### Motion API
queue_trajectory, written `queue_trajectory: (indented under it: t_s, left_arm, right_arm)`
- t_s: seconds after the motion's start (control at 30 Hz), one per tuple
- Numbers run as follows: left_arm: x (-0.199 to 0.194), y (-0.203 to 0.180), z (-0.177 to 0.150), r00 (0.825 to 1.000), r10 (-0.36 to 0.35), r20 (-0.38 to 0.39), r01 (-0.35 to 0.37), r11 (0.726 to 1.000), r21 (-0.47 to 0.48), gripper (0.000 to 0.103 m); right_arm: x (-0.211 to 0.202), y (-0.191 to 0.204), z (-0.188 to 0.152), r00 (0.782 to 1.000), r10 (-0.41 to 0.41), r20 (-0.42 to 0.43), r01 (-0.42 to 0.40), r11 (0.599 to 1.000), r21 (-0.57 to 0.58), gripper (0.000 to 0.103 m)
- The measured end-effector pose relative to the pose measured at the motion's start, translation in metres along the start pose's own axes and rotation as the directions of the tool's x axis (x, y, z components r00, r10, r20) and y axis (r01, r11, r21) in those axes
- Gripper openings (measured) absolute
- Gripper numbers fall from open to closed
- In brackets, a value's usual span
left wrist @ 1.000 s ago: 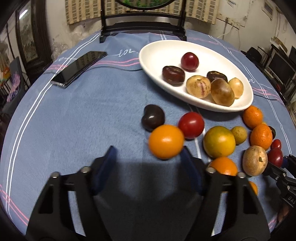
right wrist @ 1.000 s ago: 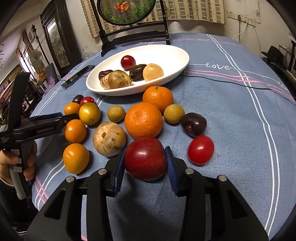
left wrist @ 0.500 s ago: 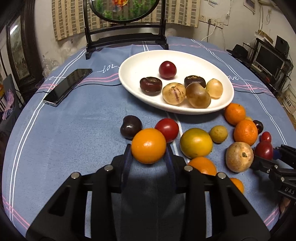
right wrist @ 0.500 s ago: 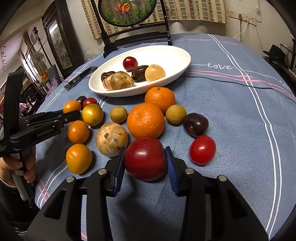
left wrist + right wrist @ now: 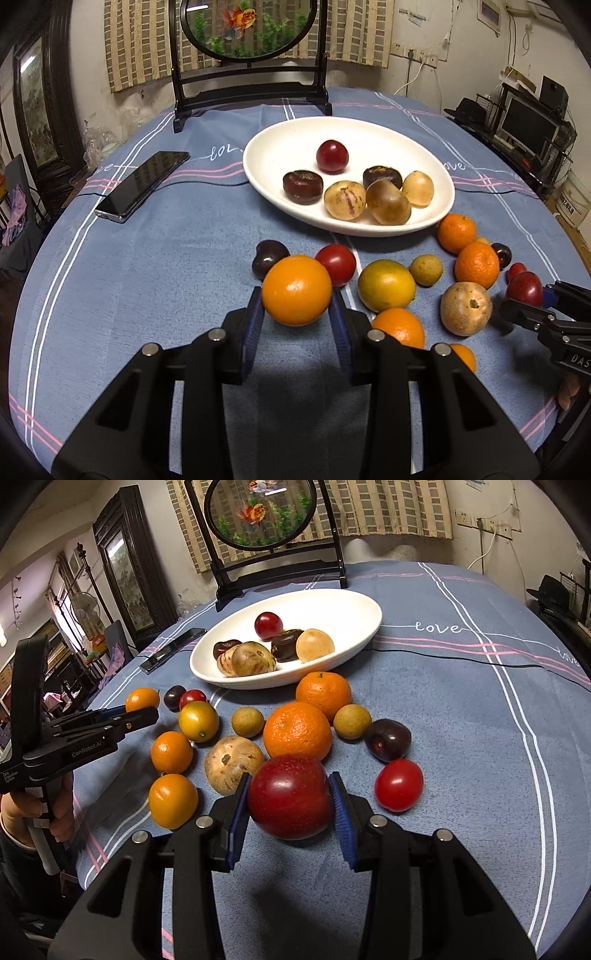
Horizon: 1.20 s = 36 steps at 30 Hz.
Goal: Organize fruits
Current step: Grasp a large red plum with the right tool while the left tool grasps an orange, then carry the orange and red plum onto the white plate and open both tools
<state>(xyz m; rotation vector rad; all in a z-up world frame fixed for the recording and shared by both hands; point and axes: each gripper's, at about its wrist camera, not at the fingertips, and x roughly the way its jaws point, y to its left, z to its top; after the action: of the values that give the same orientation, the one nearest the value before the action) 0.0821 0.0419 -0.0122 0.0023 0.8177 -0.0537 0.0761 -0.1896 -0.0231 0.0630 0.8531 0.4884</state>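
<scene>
Left tongs (image 5: 296, 314) pinch a round orange fruit (image 5: 296, 290) between blue pads, held just above the blue striped cloth of the table (image 5: 166, 266), in front of a dark plum (image 5: 269, 256) and small red tomato (image 5: 337, 263). Right tongs (image 5: 290, 805) pinch a big dark-red plum (image 5: 290, 795), near a large orange (image 5: 297, 731) and a brown speckled round fruit (image 5: 233, 763). White oval ceramic dish (image 5: 436, 173) farther back holds six fruits; black phone (image 5: 142, 184) lies to its left.
</scene>
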Motion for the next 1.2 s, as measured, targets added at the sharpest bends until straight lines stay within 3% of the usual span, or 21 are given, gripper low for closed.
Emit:
queue_trajectory:
  t_s: [0.2,0.53,0.7,0.8,0.97,1.1,1.2]
  left_arm:
    - [-0.005,-0.004,0.015,0.999,-0.038,0.018,0.038,0.999,0.012,0.036]
    - [0.003,-0.017,0.07,0.996,-0.061,0.062,0.059,0.998,0.028,0.036]
    - [0.023,-0.022,0.096,0.997,-0.061,0.054,0.059,0.998,0.028,0.036]
    - [0.048,-0.019,0.111,0.997,-0.083,0.005,0.083,0.997,-0.003,0.036]
    - [0.083,-0.015,0.125,1.0,0.005,-0.026,-0.006,0.999,-0.039,0.036]
    - [0.097,-0.014,0.121,0.999,0.01,-0.048,-0.012,0.999,-0.037,0.036]
    - [0.101,-0.013,0.118,0.999,-0.002,-0.046,0.0,0.999,-0.037,0.037]
  right_arm:
    - [-0.009,0.001,0.014,0.999,0.026,0.037,-0.026,1.0,0.003,0.042]
    - [-0.012,0.026,0.079,0.993,0.03,0.113,-0.021,0.997,-0.077,0.042]
    - [0.009,0.037,0.11,0.994,-0.002,0.109,0.012,0.995,-0.098,0.042]
    - [0.031,0.041,0.124,0.992,-0.058,0.112,0.071,0.991,-0.112,0.042]
    - [0.066,0.028,0.136,0.992,-0.056,0.11,0.061,0.998,-0.035,0.043]
    - [0.091,0.011,0.132,0.998,-0.03,0.052,0.03,0.999,0.012,0.043]
    - [0.092,0.006,0.129,0.997,-0.04,0.061,0.038,0.999,0.021,0.049]
